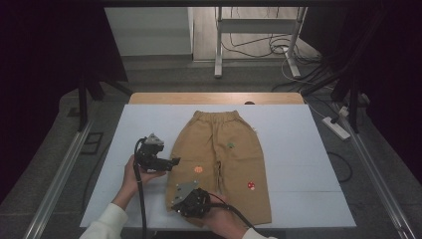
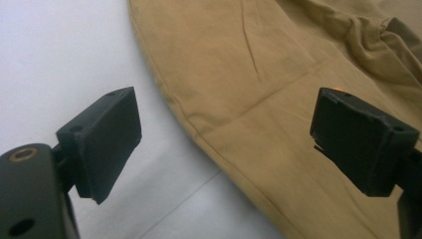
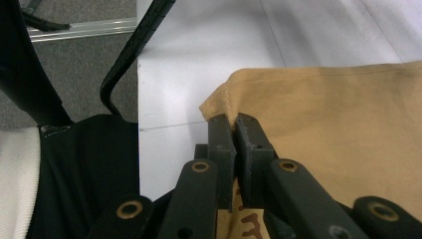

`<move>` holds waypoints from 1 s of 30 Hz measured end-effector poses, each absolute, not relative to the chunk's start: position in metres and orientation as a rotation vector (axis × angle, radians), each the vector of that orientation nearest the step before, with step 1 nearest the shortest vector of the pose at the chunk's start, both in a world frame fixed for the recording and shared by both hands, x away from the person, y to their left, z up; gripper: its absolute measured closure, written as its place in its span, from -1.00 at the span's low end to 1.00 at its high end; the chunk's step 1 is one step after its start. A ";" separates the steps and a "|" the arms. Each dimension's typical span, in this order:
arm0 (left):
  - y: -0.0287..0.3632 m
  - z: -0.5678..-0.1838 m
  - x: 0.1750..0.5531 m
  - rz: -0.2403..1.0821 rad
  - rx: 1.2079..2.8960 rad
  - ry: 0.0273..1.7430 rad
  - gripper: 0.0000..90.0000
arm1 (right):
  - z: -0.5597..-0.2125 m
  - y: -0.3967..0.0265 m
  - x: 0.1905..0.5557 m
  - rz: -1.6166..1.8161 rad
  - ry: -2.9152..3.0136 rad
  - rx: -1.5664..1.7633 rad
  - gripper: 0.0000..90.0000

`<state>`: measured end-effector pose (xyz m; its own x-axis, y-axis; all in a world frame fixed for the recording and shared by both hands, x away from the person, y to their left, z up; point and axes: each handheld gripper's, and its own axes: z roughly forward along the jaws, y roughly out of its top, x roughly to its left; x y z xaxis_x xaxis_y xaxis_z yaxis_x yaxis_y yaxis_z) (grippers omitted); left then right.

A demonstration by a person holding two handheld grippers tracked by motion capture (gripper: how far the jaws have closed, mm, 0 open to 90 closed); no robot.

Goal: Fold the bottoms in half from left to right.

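Nearest: right gripper (image 1: pixel 185 198) clamped on the lower left hem corner of the tan trousers (image 1: pixel 224 159); jaws pressed together with the fabric edge between them in the right gripper view (image 3: pixel 234 130). One corner secured, then. Next out: left gripper (image 1: pixel 169 163) hovering just beside the left leg's outer seam, jaws wide apart, nothing between them (image 2: pixel 224 139). Second hold not yet taken. Beyond: trousers flat on the white mat (image 1: pixel 298 149), waistband at the far end, no fold made so far. Folding apparently all left to do.
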<state>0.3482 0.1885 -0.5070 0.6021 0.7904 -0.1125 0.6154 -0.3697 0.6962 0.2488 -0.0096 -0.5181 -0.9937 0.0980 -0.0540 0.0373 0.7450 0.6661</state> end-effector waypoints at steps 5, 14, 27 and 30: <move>0.186 -0.508 0.354 0.314 2.107 1.109 -0.71 | -0.519 -0.010 0.249 1.088 2.858 0.110 0.90; 0.180 -0.509 0.368 0.313 2.111 1.118 -0.70 | -0.520 -0.010 0.249 1.088 2.860 0.109 0.90; 0.182 -0.516 0.391 0.280 2.107 1.161 -0.70 | -0.520 -0.012 0.252 1.119 2.874 0.139 0.90; 0.181 -0.516 0.395 0.281 2.105 1.165 -0.70 | -0.521 -0.011 0.252 1.115 2.875 0.138 0.90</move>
<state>0.3952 0.1810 -0.5163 0.5714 0.8086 -0.1402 0.6557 -0.3470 0.6706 0.2515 -0.0115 -0.5207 -0.9945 0.1034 -0.0190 0.0636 0.7354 0.6747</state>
